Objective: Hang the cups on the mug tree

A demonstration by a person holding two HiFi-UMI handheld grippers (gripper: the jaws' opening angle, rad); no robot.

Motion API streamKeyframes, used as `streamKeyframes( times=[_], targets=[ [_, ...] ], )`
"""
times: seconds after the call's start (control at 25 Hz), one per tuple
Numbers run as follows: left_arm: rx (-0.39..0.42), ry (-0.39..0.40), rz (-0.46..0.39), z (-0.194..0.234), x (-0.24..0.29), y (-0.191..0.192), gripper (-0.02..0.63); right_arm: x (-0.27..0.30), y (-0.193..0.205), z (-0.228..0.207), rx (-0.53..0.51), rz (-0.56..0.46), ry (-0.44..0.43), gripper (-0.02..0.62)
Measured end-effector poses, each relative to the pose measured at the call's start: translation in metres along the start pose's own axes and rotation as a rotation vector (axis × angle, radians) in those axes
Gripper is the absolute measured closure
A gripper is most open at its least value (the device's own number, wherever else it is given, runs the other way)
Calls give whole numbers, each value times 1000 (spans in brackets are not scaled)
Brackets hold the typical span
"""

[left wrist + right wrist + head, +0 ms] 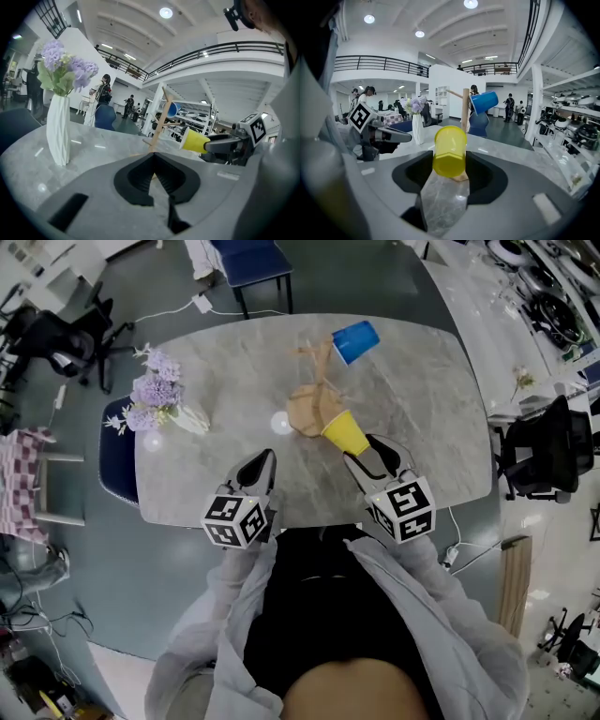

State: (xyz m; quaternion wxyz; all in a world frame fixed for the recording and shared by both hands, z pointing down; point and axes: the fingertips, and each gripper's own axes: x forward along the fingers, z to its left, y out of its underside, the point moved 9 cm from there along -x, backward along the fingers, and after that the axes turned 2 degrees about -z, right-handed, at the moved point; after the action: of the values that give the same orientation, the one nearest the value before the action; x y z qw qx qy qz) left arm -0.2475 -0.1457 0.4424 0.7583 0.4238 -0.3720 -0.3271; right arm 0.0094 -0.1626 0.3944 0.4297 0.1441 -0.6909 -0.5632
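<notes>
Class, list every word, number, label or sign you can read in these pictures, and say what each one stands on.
None can be read.
On the left gripper, the cube shows only a black-and-white square pattern, no letters.
On the right gripper, the cube shows the same kind of pattern.
The yellow cup, blue cup and vase are plain.
Background: too small to read.

In my matt grey jaws the yellow cup (449, 151) looks like smooth, glossy plastic; behind the cup, a wooden mug tree (465, 108) and a polished stone table (225, 362).
</notes>
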Motion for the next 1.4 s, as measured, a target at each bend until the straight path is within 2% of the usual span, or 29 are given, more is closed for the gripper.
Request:
streamKeyframes(
  times=[0.28,0.48,0.92,1.2,1.4],
  targets=[
    [3,25,-7,-11,16,-2,603,-10,-19,-17,-31,-40,35,364],
    [-1,6,-20,-8,13,-5,604,2,-33,-23,-59,-52,42,362],
    [-37,-60,-20,26,-19,1,603,61,-49,-22,-75,13,83,360],
    [-41,-33,0,39,-21,4,603,73,-47,-11,-89,31,146,359],
    [-33,-3,18,45,-21,5,604,65,-47,-7,-52,-39,210,356]
  ],
)
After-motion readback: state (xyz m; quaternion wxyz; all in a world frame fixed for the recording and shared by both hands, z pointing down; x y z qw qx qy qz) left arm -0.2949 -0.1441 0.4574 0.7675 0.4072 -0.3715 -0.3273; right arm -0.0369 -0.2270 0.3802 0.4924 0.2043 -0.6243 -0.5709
